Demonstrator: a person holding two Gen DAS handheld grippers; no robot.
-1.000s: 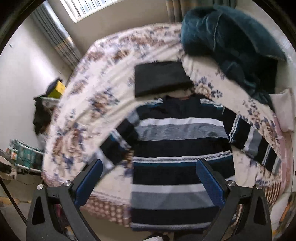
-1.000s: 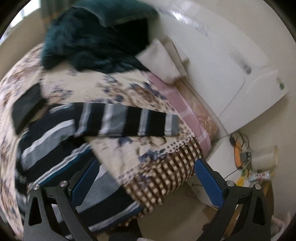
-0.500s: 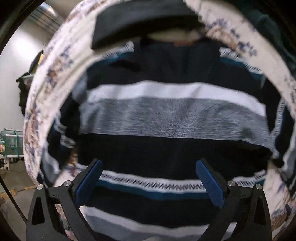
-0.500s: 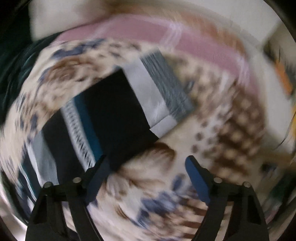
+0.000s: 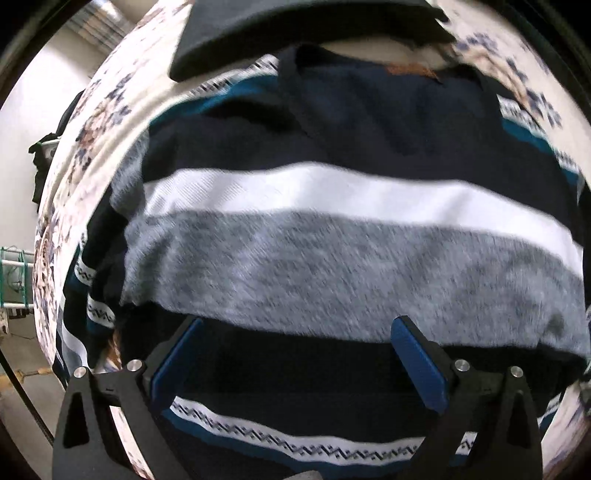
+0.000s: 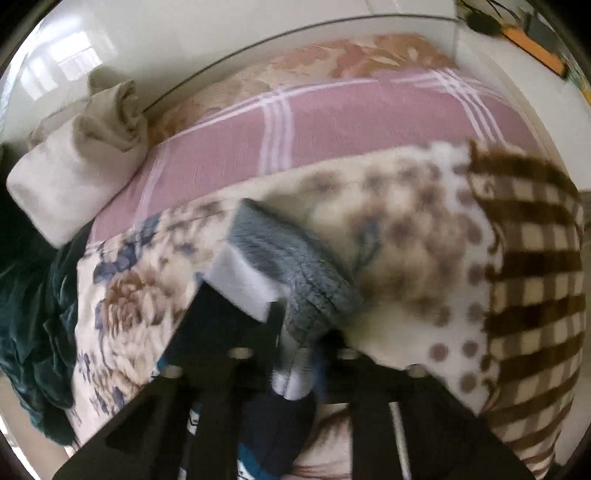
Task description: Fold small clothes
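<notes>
Striped sweater's cuff (image 6: 306, 288) now pinched in right tool (image 6: 299, 332), earlier open

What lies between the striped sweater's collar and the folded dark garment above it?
In the left wrist view, only a narrow strip of floral bedspread shows between striped sweater and folded dark garment.

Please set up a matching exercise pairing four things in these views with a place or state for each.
Things:
1. left tool
2. right tool
3. black garment
4. beige cloth

Place or state:
A. folded, just beyond the sweater's collar
B. shut on the sweater's sleeve cuff
C. open, over the sweater's body
D. bunched by the headboard, on the pink sheet

Pairs: 1-C, 2-B, 3-A, 4-D. The sweater lies on the bed, the cuff is grey, the sheet has white stripes, and the headboard is glossy white.
</notes>
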